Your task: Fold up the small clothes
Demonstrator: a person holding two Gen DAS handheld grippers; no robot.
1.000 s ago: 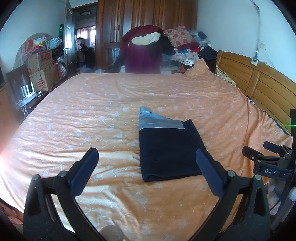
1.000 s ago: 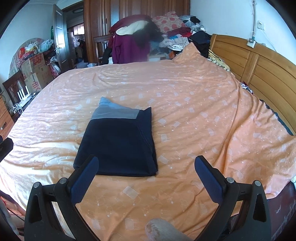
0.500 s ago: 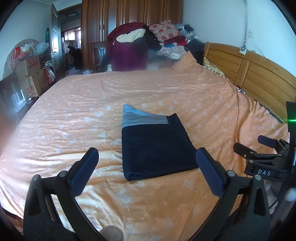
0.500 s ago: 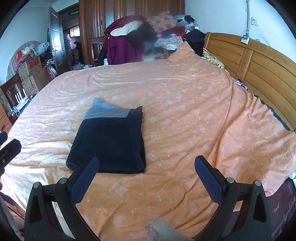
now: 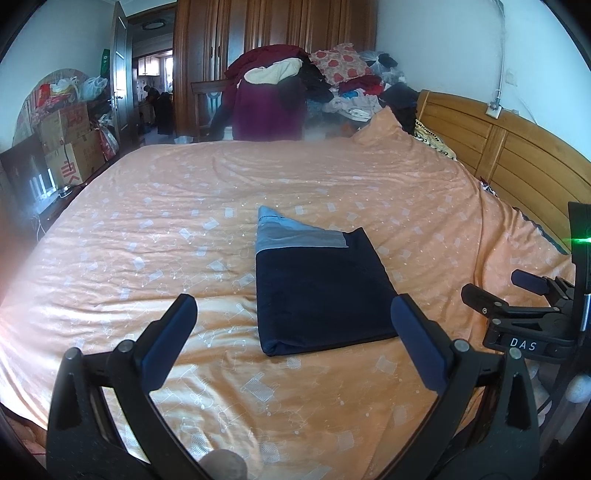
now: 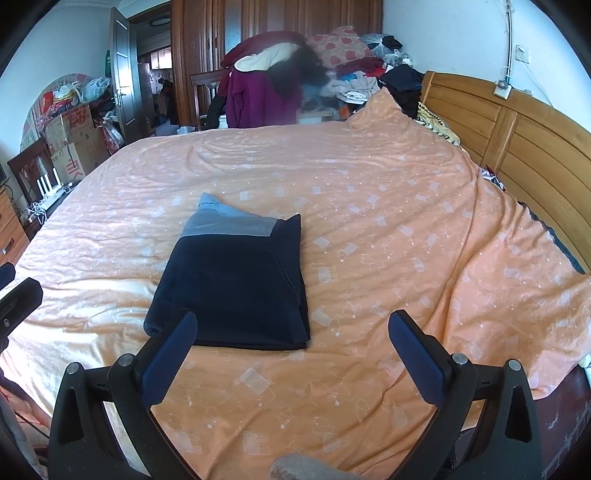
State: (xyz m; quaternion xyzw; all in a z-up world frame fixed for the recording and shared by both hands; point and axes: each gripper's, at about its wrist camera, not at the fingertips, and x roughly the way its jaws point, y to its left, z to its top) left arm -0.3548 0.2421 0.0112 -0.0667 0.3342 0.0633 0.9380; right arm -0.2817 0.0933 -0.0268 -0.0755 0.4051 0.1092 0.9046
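An orange patterned bedspread covers the bed. At twelve o'clock a heap of clothes fronts a wooden wardrobe; cardboard boxes stand at ten o'clock, a wooden headboard at two.

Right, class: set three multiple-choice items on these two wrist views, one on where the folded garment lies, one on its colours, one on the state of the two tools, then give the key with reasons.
1. Where does the folded garment lie?
A. on the orange bedspread
B. on the wooden headboard
C. on the clothes pile by the wardrobe

2. What colours does it show?
A. red and white
B. dark navy with a grey-blue band at its far end
C. all orange

3. What state are the left tool and right tool in?
A. both shut on the garment
B. left shut, right open
C. both open and empty

Key: 1 A, the garment lies flat on the spread; 2 B, both views show navy cloth with a lighter band; 3 C, each tool's fingers stand wide apart with nothing between them.
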